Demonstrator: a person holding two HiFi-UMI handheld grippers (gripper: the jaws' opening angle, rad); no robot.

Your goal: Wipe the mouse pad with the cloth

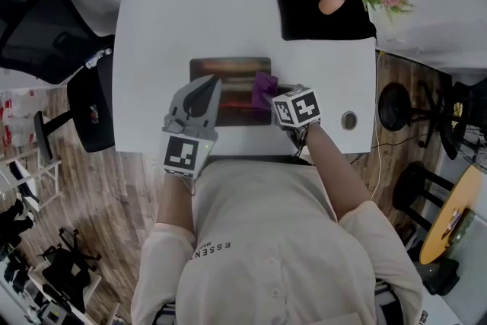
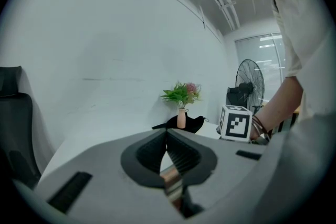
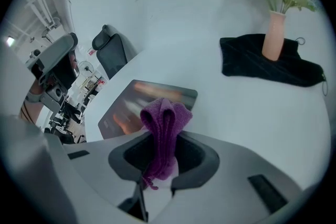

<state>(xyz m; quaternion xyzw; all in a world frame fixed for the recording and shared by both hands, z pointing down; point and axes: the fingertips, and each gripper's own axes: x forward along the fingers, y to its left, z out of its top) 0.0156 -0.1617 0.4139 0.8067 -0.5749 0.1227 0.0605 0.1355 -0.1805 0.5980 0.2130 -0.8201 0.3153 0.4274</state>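
Flat on the white table [image 1: 152, 42], a dark glossy mouse pad [image 1: 228, 91] with a reddish-orange sheen. Rectangular, with its long axis running left to right, parallel to the table's near edge and only a little back from it.

At the pad's right end, a purple cloth [image 1: 264, 90], pinched in the right gripper [image 1: 275, 98]. Jaws drawn in close on the folded middle of the cloth. Bunched into a narrow hood that rises above the jaw tips, with its long axis in line with the jaws, pointing out over the pad's right short edge. A loose tail hanging down behind the tips. Hard to say whether cloth and pad are touching.

Over the pad's left end, the left gripper [image 1: 214, 81], aimed away from the person across the pad's short axis. Jaws pressed together tip to tip, holding nothing. Just below the closed tips, a sliver of the pad's coppery surface.

Beyond the pad's far long edge, and off its left short edge, plenty of bare table. Beyond the pad's far right corner, well apart from it, a black mat [image 1: 319, 7] carrying a small pink vase [image 1: 332, 1] of green leaves and pink flowers. To the right of the pad, a round hole [image 1: 348, 120] in the tabletop. Far left of the pad, past the table's edge, a black office chair [image 1: 46, 27].
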